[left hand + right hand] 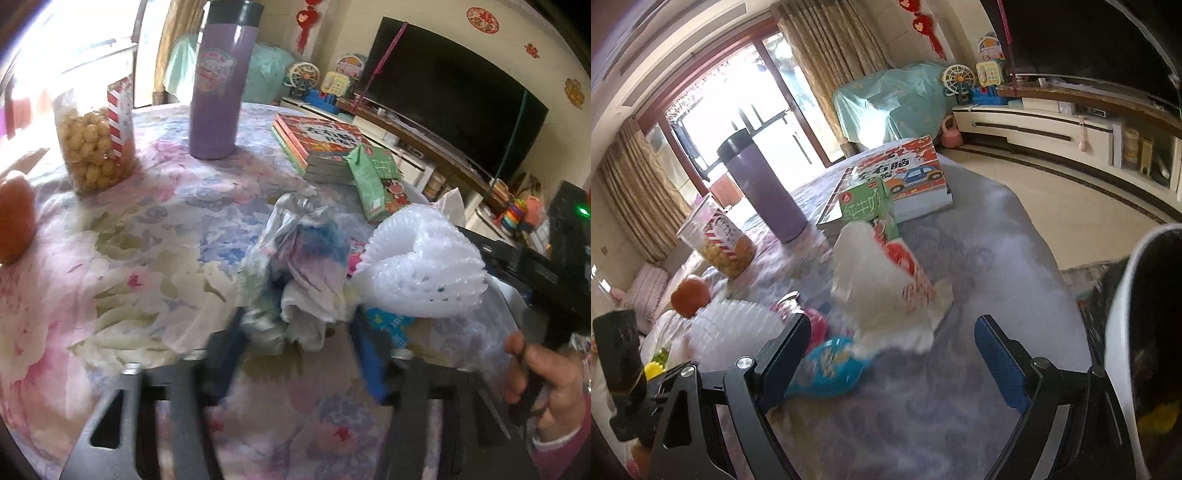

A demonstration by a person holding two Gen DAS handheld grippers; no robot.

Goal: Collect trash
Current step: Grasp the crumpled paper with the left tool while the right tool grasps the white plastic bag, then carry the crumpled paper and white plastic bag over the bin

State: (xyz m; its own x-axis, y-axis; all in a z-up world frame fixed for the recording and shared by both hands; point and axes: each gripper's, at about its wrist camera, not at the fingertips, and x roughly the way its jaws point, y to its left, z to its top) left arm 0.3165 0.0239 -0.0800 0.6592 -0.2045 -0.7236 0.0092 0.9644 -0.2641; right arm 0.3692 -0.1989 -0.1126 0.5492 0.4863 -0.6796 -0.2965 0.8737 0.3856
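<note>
In the left wrist view my left gripper [301,350] has its blue pads against both sides of a crumpled plastic bag bundle [303,280] lying on the floral tablecloth [147,240]. Just right of the bundle lies a white foam fruit net [417,266]. In the right wrist view my right gripper [895,358] stands wide open, low over the table. A white crumpled tissue [882,291] and a blue snack wrapper [831,362] lie between its fingers, and neither pad touches them. The foam net [738,325] is left of its left finger.
A purple flask [218,88], a jar of snack balls [96,147], an orange [14,218], stacked books [317,144] and a green milk carton [376,181] stand on the table. A white bin with a black liner [1126,332] is at the right. A person's hand [546,384] grips the right handle.
</note>
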